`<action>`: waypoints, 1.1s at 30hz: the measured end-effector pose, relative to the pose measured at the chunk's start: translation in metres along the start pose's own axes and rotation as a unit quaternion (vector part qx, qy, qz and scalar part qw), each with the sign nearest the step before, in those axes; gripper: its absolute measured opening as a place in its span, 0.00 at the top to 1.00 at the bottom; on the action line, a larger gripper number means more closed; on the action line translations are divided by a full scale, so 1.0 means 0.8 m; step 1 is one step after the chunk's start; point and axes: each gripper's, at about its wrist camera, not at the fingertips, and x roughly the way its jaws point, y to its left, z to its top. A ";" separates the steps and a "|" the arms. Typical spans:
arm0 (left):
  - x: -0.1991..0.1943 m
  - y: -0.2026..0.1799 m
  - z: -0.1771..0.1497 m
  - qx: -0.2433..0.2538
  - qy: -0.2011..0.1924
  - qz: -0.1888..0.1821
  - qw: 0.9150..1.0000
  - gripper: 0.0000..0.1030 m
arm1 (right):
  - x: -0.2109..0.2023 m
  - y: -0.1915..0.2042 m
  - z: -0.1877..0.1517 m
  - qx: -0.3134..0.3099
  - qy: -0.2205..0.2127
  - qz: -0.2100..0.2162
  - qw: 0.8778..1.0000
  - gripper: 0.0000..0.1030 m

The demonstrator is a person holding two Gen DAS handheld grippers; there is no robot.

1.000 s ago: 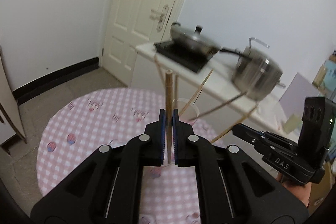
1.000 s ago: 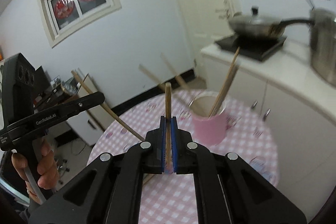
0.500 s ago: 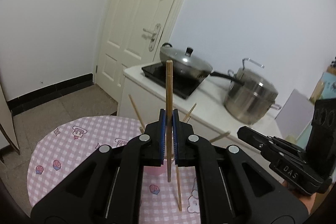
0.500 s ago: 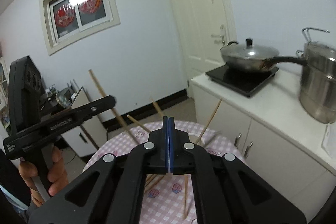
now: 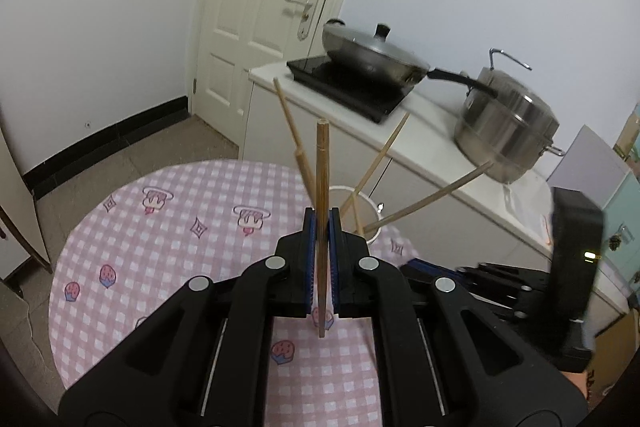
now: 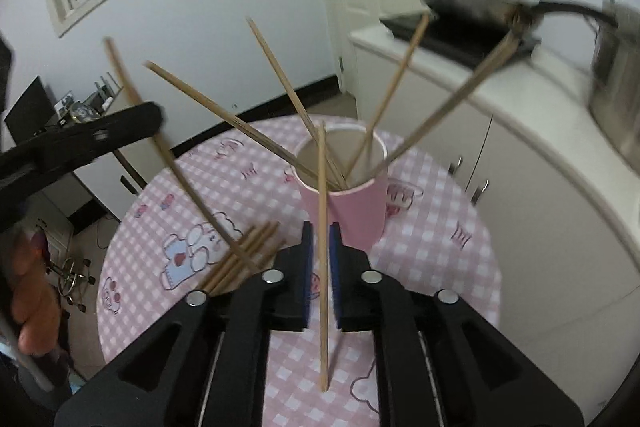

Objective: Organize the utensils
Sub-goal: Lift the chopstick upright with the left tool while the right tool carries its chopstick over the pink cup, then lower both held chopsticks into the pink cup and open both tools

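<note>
Now a chopstick [image 6: 322,227] stands between the right claw's [image 6: 320,267] parted jaws, gap either side, pink cup [image 6: 352,203] just ahead. Left claw [image 5: 321,259] pinches its own upright chopstick [image 5: 322,195], cup [image 5: 372,227] ahead-right on the table [image 5: 160,227].

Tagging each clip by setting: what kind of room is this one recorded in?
Most likely a small home kitchen or dining corner: a lidded wok on an induction hob, a steel pot on the white counter, and a round table with a pink checked cloth.
</note>
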 end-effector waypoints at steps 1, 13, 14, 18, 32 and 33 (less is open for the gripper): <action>0.003 0.001 -0.001 0.000 0.003 0.001 1.000 0.94 | 0.009 -0.001 0.000 0.002 0.005 -0.001 1.000 0.85; 0.015 -0.001 0.001 0.007 0.010 0.001 1.000 0.94 | 0.063 -0.005 0.013 0.013 0.028 0.009 0.999 0.96; 0.015 -0.002 0.001 0.009 0.010 0.001 1.000 0.94 | 0.061 -0.006 0.015 0.013 0.025 0.011 1.000 0.96; 0.005 -0.009 0.006 0.011 -0.005 -0.008 1.000 0.94 | 0.031 -0.002 0.024 0.009 -0.004 0.020 1.000 0.96; -0.071 -0.051 0.064 0.003 -0.152 -0.027 0.988 0.94 | -0.117 0.021 0.081 -0.009 -0.265 -0.019 0.964 0.96; -0.069 -0.051 0.068 0.001 -0.156 -0.025 0.987 0.94 | -0.115 0.020 0.084 -0.007 -0.280 -0.023 0.960 0.96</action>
